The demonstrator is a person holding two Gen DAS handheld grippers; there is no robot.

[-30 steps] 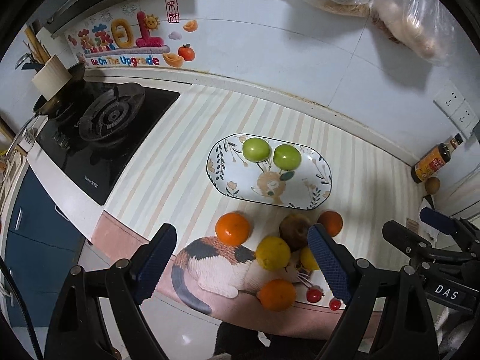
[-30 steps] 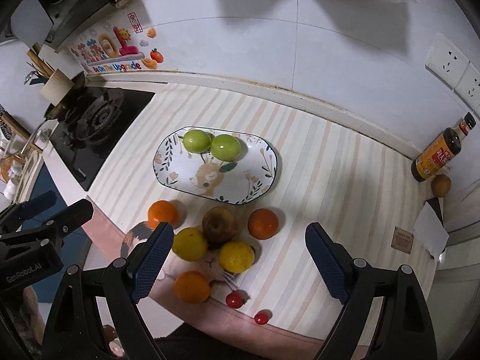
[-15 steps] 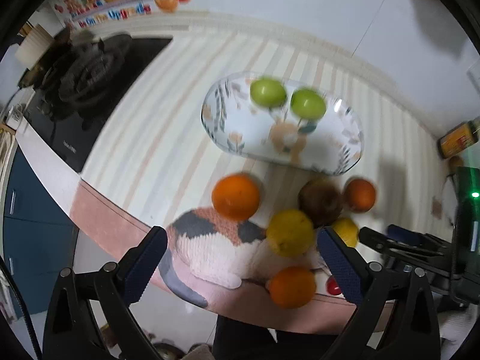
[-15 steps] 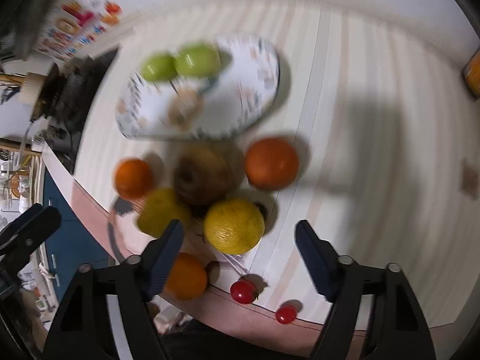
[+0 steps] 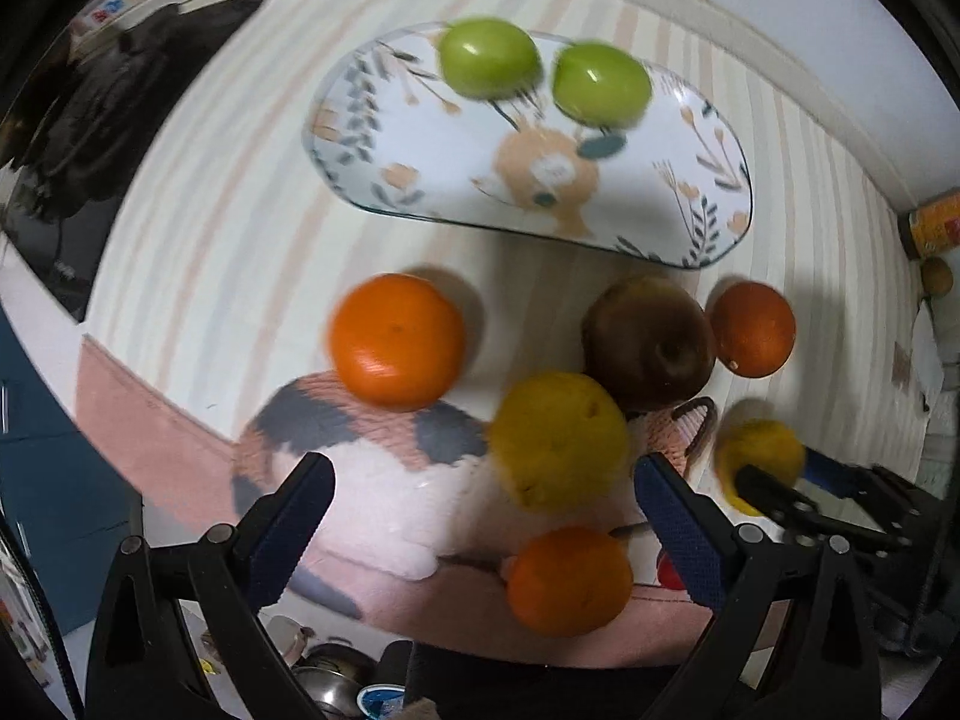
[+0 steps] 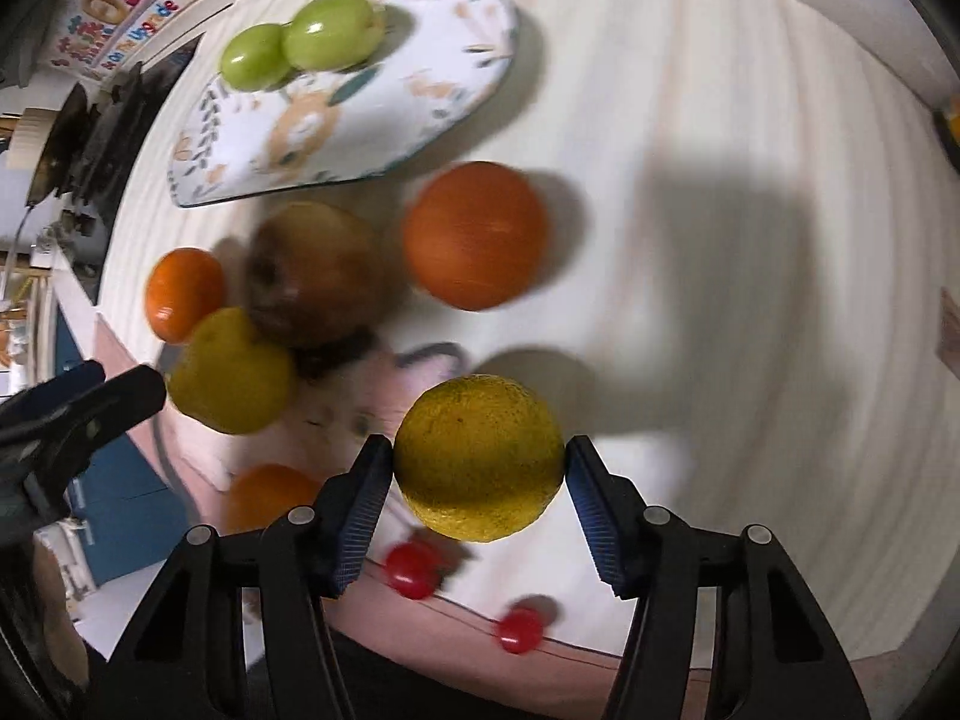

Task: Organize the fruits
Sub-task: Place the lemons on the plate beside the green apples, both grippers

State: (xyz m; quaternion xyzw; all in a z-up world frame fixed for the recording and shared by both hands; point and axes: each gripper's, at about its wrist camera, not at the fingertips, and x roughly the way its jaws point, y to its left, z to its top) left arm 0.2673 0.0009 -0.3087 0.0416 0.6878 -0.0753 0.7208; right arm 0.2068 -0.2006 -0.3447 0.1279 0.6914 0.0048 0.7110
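Note:
An oval patterned plate (image 5: 690, 180) (image 6: 456, 54) holds two green apples (image 5: 489, 57) (image 6: 327, 30). In front of it on the striped counter lie oranges (image 5: 396, 339) (image 6: 474, 234), a brown apple (image 5: 645, 339) (image 6: 312, 273), yellow citrus fruits (image 5: 558, 438) (image 6: 231, 372) and cherry tomatoes (image 6: 411, 570). My right gripper (image 6: 479, 468) has its pads against both sides of a yellow-green citrus (image 6: 479, 456). My left gripper (image 5: 480, 504) is open and empty above the near fruits, with a yellow citrus and an orange (image 5: 570, 579) between its fingers' lines.
A black gas stove (image 5: 90, 132) sits at the left. A cat-print mat (image 5: 360, 468) lies at the counter's front edge. A sauce bottle (image 5: 933, 222) stands at the far right by the tiled wall.
Both grippers have dropped toward the fruits. The right gripper has narrowed from wide open onto the yellow-green citrus. The left gripper stays open.

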